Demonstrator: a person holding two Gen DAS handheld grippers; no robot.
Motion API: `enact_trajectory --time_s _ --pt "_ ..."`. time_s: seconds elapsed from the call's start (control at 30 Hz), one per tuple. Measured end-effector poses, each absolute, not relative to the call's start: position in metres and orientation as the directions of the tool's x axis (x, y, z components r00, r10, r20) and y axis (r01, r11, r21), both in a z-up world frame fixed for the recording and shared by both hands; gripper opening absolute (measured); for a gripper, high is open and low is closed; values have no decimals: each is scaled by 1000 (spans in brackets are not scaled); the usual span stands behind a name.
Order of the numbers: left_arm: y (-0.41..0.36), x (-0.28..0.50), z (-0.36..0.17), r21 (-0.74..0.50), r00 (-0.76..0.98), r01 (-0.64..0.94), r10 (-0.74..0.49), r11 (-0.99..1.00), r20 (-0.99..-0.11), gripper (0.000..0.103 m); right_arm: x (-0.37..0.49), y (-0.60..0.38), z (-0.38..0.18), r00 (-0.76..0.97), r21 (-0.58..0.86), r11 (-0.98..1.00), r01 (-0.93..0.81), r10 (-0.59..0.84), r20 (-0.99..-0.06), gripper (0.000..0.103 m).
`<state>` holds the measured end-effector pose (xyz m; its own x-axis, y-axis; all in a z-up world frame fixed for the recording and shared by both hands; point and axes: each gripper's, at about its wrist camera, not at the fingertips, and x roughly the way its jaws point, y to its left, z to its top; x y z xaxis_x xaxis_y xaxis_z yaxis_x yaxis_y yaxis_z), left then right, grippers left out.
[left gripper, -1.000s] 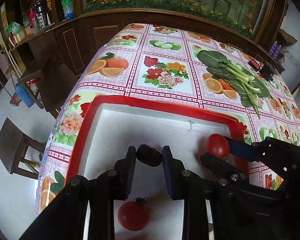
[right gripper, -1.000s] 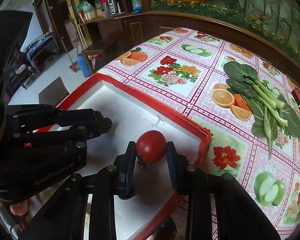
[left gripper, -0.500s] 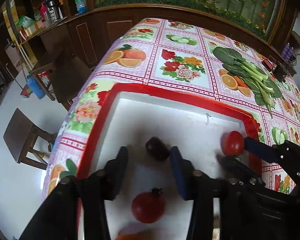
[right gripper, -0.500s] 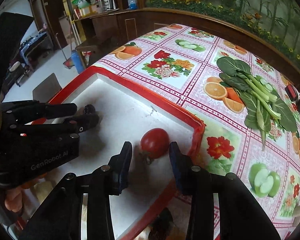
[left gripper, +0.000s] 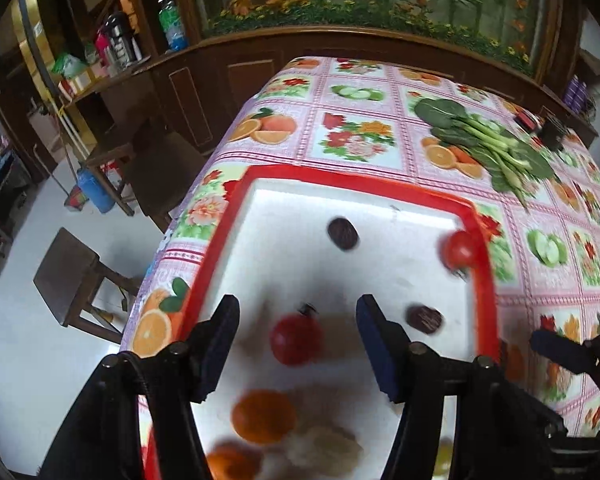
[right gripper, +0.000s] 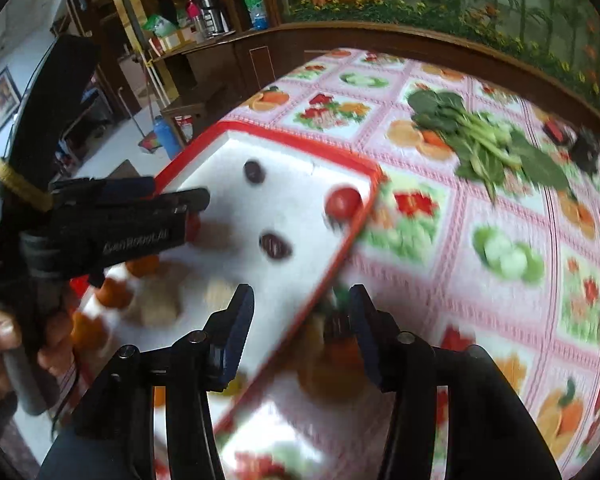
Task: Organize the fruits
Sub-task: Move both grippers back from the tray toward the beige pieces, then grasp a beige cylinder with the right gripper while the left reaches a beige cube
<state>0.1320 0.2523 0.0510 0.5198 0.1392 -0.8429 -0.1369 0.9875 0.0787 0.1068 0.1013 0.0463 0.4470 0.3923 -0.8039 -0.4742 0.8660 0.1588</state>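
Two grippers hovered over a red-rimmed white tray (left gripper: 485, 264) on a fruit-print tablecloth (left gripper: 356, 136). Left gripper (left gripper: 296, 334) was opening, nothing clamped, a tomato (left gripper: 296, 340) lying below between its fingers; oranges (left gripper: 262, 416) sat nearer, a dark fruit (left gripper: 342, 233) farther. Right gripper (right gripper: 300, 328), also opening and empty, straddled the tray's rim; another tomato (right gripper: 342, 202) rested in the far right corner.
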Motion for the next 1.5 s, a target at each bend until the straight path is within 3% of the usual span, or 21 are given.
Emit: enact_trajectory --time_s 0.2,0.53,0.67,1.17,1.23,1.27,1.33,1.5 --pt "203 116 61 62 539 -77 94 995 -837 68 80 42 37 436 214 887 -409 396 -808 48" --pt "65 107 52 42 498 108 -18 993 -867 68 84 -150 40 563 205 970 -128 242 -790 49" --pt "20 104 49 27 486 148 -49 989 -873 69 92 -212 40 600 204 977 -59 198 -775 68" --pt "-56 101 47 71 484 179 -25 981 -874 69 143 -232 11 558 159 973 -169 227 -798 68" --pt "-58 102 46 73 484 177 -23 981 -875 69 145 -225 10 561 129 972 -196 220 -798 66" --pt "-59 103 46 72 483 176 -23 982 -875 69 145 -222 9 563 107 972 -208 209 -800 55" --pt "-61 105 46 74 482 177 -21 981 -876 69 145 -217 9 566 67 969 -238 195 -801 44" --pt "-63 108 43 79 480 173 -14 982 -877 69 147 -217 9 563 73 968 -239 199 -802 47"
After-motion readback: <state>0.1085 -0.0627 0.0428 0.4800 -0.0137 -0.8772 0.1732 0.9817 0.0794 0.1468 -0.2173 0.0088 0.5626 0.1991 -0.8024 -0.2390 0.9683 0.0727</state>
